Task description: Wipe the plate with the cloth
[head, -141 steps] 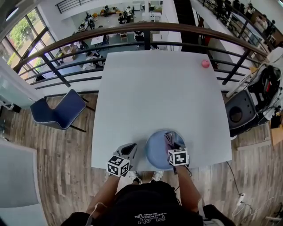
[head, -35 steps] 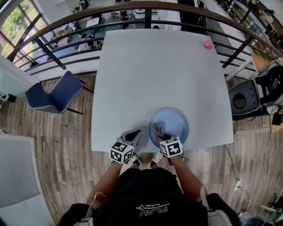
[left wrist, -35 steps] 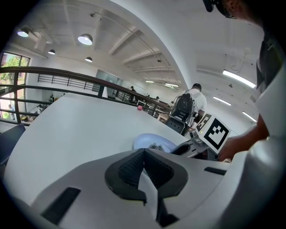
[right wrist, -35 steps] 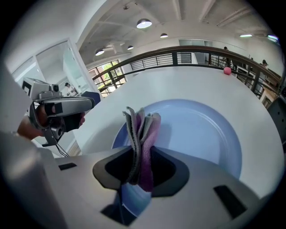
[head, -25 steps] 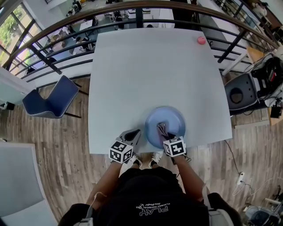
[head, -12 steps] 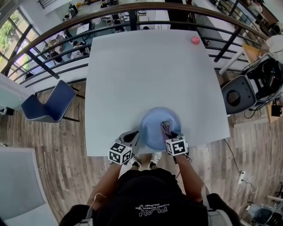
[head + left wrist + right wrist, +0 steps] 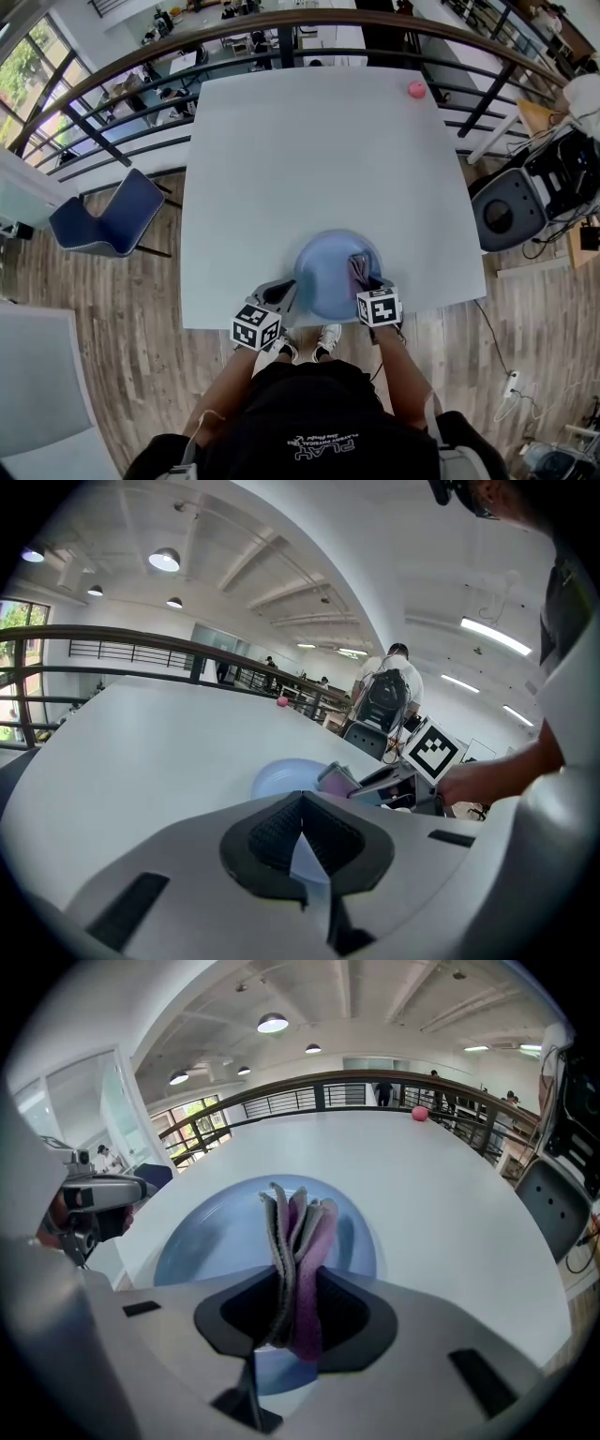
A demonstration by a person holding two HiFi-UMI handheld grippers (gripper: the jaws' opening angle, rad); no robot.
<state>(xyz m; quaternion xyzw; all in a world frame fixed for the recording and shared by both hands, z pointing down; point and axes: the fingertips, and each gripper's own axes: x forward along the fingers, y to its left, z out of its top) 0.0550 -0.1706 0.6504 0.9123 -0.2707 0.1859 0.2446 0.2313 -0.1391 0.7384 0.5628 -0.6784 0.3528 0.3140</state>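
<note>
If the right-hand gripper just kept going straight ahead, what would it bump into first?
Most likely the blue plate: the cloth pinched in the right gripper sticks out in front of it, over the plate. Whether the cloth touches it yet is unclear.

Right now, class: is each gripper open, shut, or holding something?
Left gripper: shut on the plate, at its rim.
Right gripper: shut on the cloth, over the plate.
</note>
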